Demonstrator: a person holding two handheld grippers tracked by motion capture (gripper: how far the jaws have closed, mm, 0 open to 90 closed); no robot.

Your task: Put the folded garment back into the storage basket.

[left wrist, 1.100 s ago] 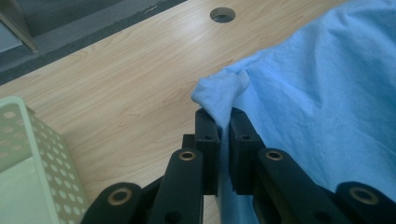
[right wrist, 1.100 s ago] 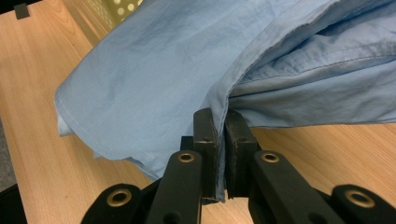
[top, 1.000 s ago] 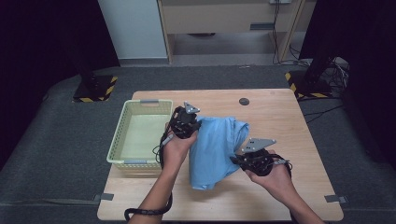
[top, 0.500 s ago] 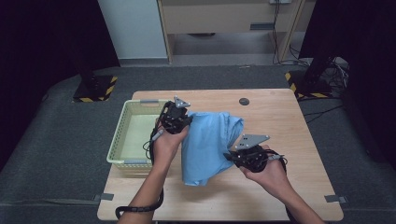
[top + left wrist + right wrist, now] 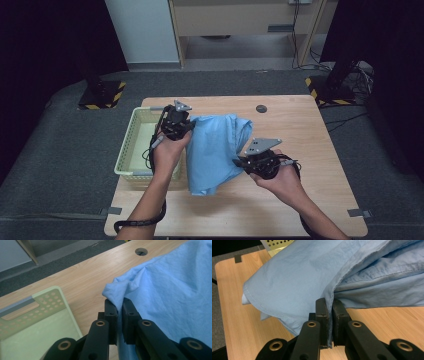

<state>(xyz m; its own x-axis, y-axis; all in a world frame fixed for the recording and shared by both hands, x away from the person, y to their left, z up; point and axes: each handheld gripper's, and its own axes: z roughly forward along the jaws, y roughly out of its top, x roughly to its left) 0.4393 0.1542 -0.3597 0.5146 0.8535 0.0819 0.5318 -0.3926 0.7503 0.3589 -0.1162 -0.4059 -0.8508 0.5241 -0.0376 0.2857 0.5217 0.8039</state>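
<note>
grippers: two, one per hand
left gripper [image 5: 181,126]: at the cloth's upper left corner, next to the basket; in the left gripper view [image 5: 119,305] its jaws are clamped on a bunched fold of the cloth edge
right gripper [image 5: 243,163]: at the cloth's right side, lower on the table; in the right gripper view [image 5: 331,305] its jaws are pressed together on a hemmed edge of the cloth
cloth: one, light blue cloth [image 5: 216,150], folded and bunched, strung between the two grippers over the middle of the table; lower end hangs down to the tabletop near the front; also seen at [image 5: 172,290] and [image 5: 312,277]
basket: one, pale green plastic basket [image 5: 131,142] with perforated walls, on the table's left part, just beside the cloth and under the left hand; inside looks bare
table: one, light wood table [image 5: 310,130]
hole: one round dark hole [image 5: 261,108] in the tabletop, near the far edge, apart from the cloth
hands: two, forearms enter from the bottom of the high view
floor stands: two black bases with yellow-black striped tape, one at each far side of the table
</note>
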